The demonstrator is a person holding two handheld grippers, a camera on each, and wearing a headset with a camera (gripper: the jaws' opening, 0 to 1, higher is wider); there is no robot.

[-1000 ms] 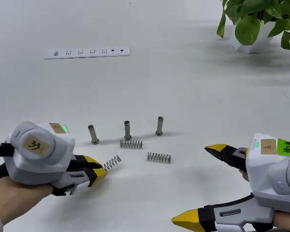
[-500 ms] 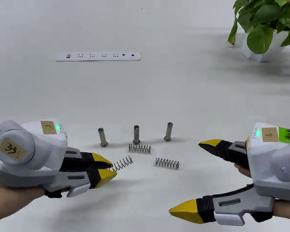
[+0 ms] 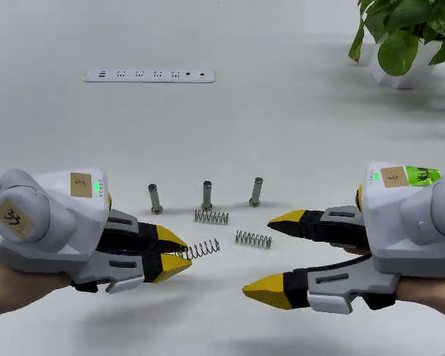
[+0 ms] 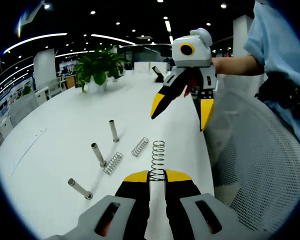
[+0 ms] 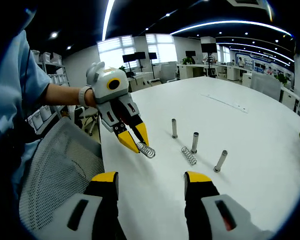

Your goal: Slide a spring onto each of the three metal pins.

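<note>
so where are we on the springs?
Done: nothing yet. The left pin, middle pin and right pin all stand bare. In hand: the left tongs are shut on one spring. Left: the second spring and third spring lie on the table; the right tongs are open, empty.

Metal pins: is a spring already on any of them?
No, all three metal pins stand bare; two springs lie on the table beside them and the left gripper holds the third spring.
</note>
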